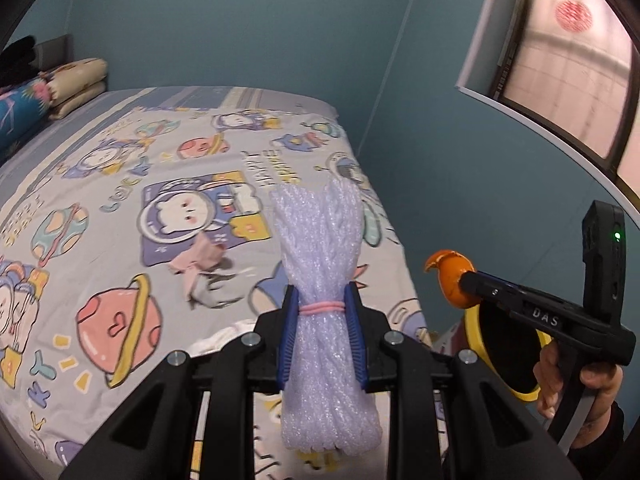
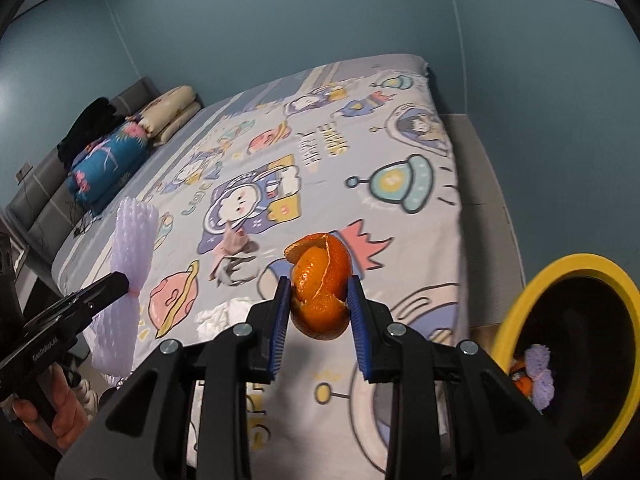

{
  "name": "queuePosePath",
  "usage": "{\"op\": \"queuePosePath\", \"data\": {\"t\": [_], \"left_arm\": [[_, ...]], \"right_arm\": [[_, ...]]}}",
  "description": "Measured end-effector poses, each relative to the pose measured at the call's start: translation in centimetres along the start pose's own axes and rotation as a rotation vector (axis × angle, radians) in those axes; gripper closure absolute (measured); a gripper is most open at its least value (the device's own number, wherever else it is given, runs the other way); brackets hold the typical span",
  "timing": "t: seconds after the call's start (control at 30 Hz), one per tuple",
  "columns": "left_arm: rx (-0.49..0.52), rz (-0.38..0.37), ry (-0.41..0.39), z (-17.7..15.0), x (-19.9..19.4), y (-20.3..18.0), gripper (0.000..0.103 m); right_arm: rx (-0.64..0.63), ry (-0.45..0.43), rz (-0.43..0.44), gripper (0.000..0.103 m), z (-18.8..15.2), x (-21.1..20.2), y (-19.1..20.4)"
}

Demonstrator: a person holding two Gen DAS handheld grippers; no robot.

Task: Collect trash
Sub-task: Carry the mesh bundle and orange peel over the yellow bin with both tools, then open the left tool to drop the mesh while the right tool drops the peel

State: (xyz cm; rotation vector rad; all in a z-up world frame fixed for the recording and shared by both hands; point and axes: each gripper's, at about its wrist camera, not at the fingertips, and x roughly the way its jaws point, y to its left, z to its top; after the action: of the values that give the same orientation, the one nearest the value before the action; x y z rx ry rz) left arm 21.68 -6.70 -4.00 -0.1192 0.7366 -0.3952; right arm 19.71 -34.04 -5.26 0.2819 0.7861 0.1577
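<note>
L gripper (image 1: 321, 308) clamps foam net (image 1: 320, 280) & R gripper (image 2: 319, 302) clamps orange peel (image 2: 320, 284), both lifted above bed (image 2: 420, 240) near its edge, yellow-rimmed bin (image 2: 568, 364) just beside that edge w/ open mouth.

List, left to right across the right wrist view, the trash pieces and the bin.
Foam net held in the left tongs → pink wrapper lying on the bed → orange peel in the right tongs → yellow-rimmed bin.
</note>
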Motion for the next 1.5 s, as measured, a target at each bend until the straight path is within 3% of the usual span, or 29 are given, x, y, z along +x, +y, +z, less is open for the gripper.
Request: {"op": "queuePosePath", "data": {"t": [0.53,1.03,1.5], "left_arm": [[0.175,-0.105,0.049,0.8,4.5,-11.0,0.081],[0.336,-0.201,0.099,-1.0,9.6,-22.7,0.081],[0.320,-0.302,0.278,-4.2,17.3,-26.8,0.080]], "right_arm": [[0.133,-0.090,-0.128,0.076,-0.7,-5.2,-9.5],[0.277,-0.081,-0.257,0.076,-4.2,-7.7,-19.4],[0.377,-0.046,-0.300,0.075,-6.4,-6.5,-24.1]]}}
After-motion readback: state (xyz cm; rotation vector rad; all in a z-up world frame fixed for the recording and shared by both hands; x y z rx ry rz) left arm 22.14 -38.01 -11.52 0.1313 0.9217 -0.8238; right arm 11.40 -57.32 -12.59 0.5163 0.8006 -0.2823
